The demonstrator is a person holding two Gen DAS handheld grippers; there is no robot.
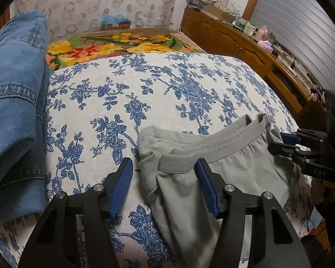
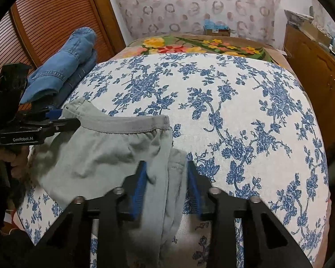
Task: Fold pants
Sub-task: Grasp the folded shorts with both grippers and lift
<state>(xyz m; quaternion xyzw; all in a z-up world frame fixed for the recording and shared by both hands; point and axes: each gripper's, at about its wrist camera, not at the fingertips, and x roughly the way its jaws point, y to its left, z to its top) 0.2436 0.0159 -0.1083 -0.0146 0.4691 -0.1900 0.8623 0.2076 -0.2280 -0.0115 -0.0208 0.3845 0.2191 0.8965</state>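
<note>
Light grey pants (image 1: 189,178) with a darker grey elastic waistband (image 1: 223,143) lie at the near edge of the bed; they also show in the right wrist view (image 2: 96,156). My left gripper (image 1: 164,167) is open, its jaws wide apart on either side of the waistband's left corner. My right gripper (image 2: 166,169) is open too, its blue pads (image 2: 140,185) on either side of the pants' right edge below the waistband (image 2: 127,125). Each gripper shows in the other's view: the right gripper (image 1: 285,143) at the waistband's right end, the left gripper (image 2: 62,118) at its left end.
The bed has a white cover with blue flowers (image 1: 167,84) and a bright floral blanket (image 1: 114,44) at the far end. Folded blue jeans (image 1: 13,102) are stacked on the left. A wooden cabinet (image 1: 234,38) with clutter runs along the right, a slatted wooden door (image 2: 44,22) on the left.
</note>
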